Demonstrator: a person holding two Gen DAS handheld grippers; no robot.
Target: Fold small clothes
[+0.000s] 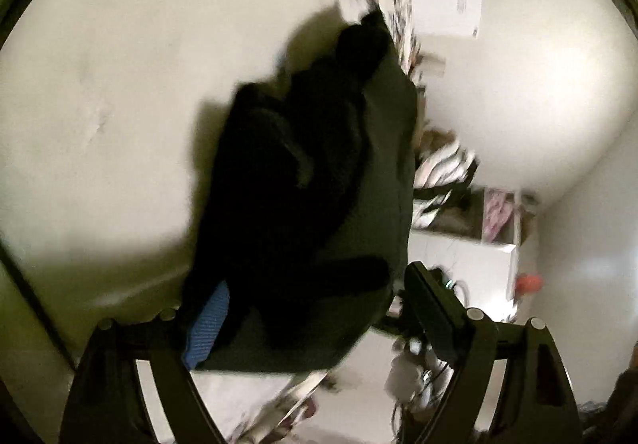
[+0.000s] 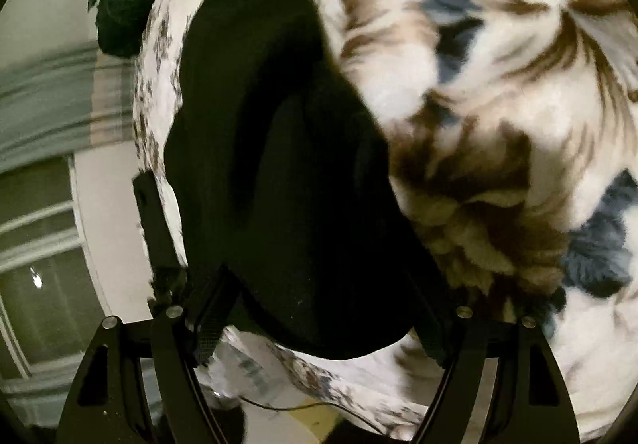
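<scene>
From the left wrist, blur hid much: a dark garment point(image 1: 319, 185) with a blue tab filled our left gripper point(image 1: 315, 292); jaws wide, grip unclear. Pale walls point(image 1: 99, 85) lay behind, a cluttered shelf point(image 1: 470, 213) beside.

From the right wrist, the black garment point(image 2: 279, 185) sat between our right gripper point(image 2: 319, 296)'s spread jaws over a floral blanket point(image 2: 498, 105), grip unclear

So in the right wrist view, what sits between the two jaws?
A black fabric garment fills the gap between the right gripper's jaws, hanging over the fluffy brown-and-blue flowered blanket. Whether the pads press it cannot be told.
</scene>
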